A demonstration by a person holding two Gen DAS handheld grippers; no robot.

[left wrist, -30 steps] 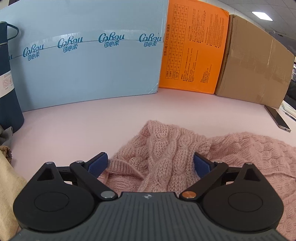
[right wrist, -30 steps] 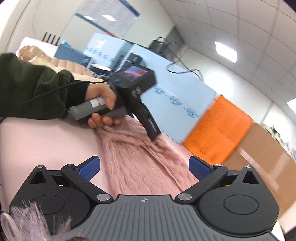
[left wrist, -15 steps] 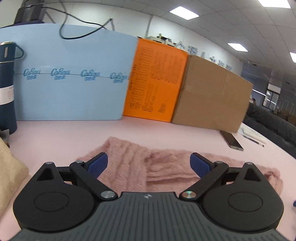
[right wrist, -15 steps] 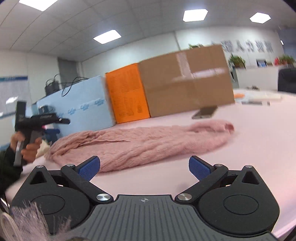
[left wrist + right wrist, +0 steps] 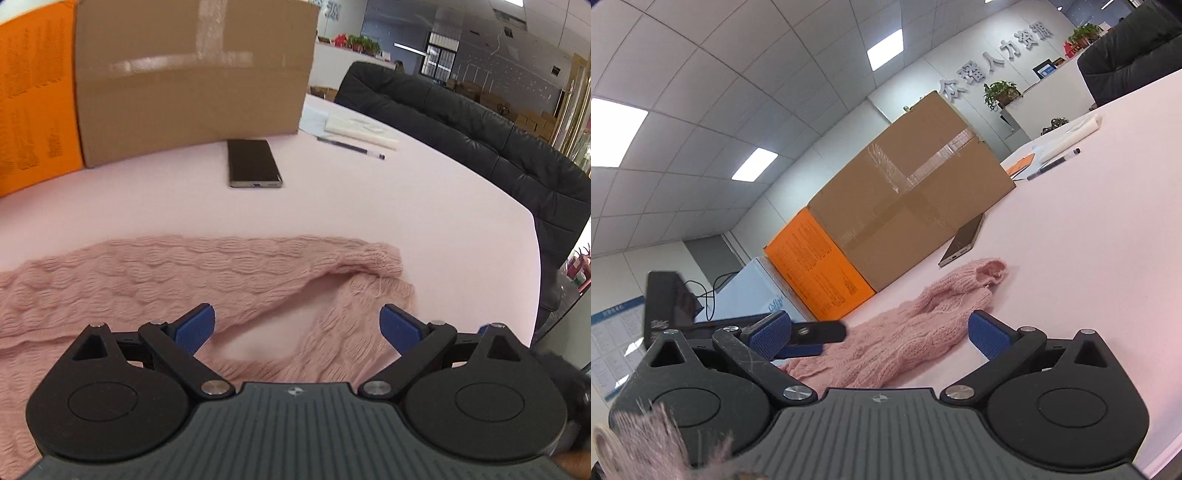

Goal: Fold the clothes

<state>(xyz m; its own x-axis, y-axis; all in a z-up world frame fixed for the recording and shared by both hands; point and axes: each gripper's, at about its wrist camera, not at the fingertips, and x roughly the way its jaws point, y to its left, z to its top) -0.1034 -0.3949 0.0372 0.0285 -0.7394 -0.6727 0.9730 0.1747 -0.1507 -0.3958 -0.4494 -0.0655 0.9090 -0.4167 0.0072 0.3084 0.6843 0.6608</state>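
Both claws spread wide, nothing pinched in either. We note the left claw (image 5: pixel 297 326) hanging low over the pink cable-knit sweater (image 5: pixel 207 273), which lies flat on the pale pink desk (image 5: pixel 369 206).

Layout relative to the left claw: the knit runs crosswise, its long axis going from far off the left finger side to a ribbed cuff end (image 5: pixel 384 258) just ahead and to the right. Directly between the blue finger pads (image 5: pixel 194 328) we see a gap of bare desk, framed by a sleeve band ahead and a second strip of knit slanting under the right pad. So the fabric nearest this claw is that slanted strip and the band's near edge, not what sits dead centre.

From the right claw (image 5: pixel 879 334), the same sweater (image 5: pixel 905 332) stretches forward and slightly right, cuff end farthest out, with the bulk between its fingers and close in. The other handheld tool shows behind its left finger.

Our judgement: the cuff end is the free corner the next fold turns on, and the left claw is nearer to it. A small shift forward-right should put knit between the pads. Risk: closing where it hangs would catch bare desk or one loose layer.

Beyond the sweater: dark smartphone (image 5: pixel 253 162), brown cardboard box (image 5: pixel 192 74), well apart.
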